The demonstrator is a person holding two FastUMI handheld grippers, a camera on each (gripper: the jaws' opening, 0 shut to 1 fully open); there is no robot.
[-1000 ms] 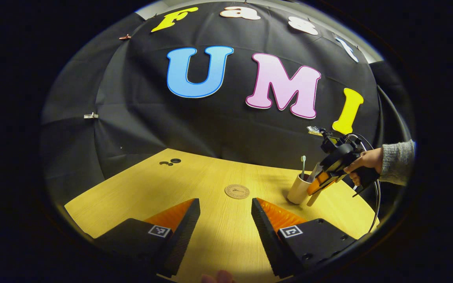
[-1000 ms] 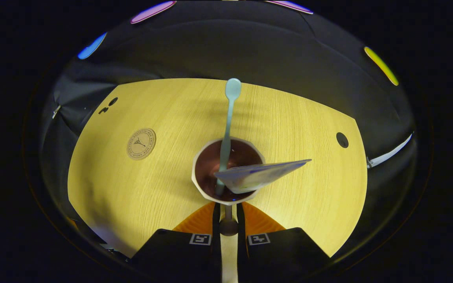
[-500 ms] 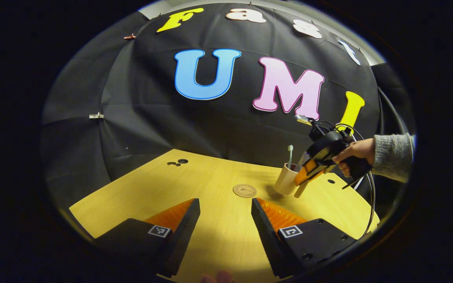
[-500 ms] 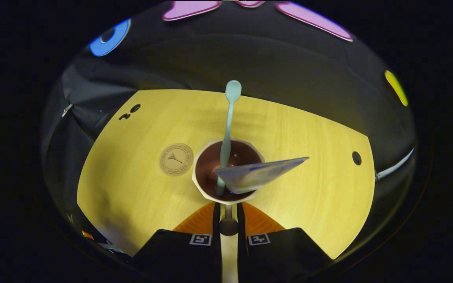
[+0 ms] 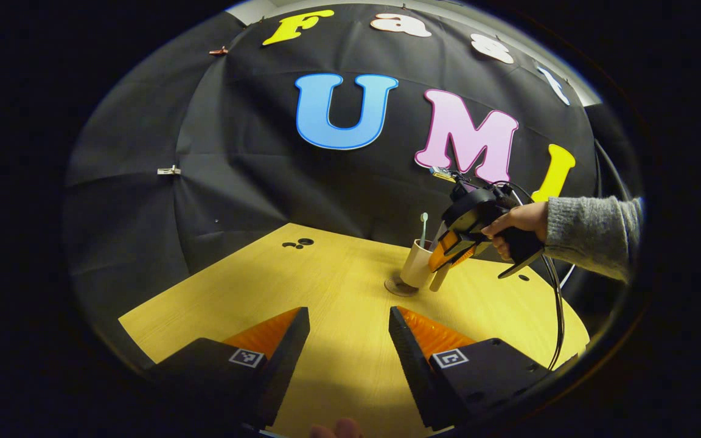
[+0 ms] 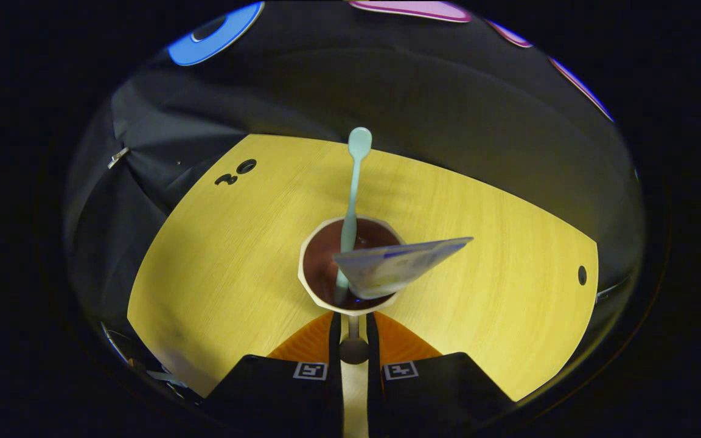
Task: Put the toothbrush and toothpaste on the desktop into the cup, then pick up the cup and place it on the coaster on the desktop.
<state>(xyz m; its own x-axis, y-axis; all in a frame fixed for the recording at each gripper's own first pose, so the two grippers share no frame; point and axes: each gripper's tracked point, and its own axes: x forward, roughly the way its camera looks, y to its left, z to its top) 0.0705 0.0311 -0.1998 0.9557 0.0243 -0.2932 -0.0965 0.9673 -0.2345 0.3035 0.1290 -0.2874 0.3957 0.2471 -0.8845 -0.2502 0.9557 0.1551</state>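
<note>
My right gripper (image 6: 353,322) is clamped on the handle (image 6: 354,371) of the cup (image 6: 350,304), both fingers pressed against it. In the left gripper view the same gripper (image 5: 448,258) is held by a hand (image 5: 518,225) with a grey sleeve (image 5: 594,234), far right over the table (image 5: 326,292).

Cup (image 5: 416,264) is directly over the coaster (image 5: 396,286); only the coaster's near-left edge shows under the cup's base. Can't tell if the base is touching it or just above.

Toothbrush (image 6: 350,201) stands in the cup, head up, leaning toward the far side. Toothpaste (image 6: 399,264) is also in the cup, its flat end sticking out over the rim to the right.

My left gripper (image 5: 349,340) is near, low over the table, jaws wide apart, nothing between them. Well apart from the cup.
</note>
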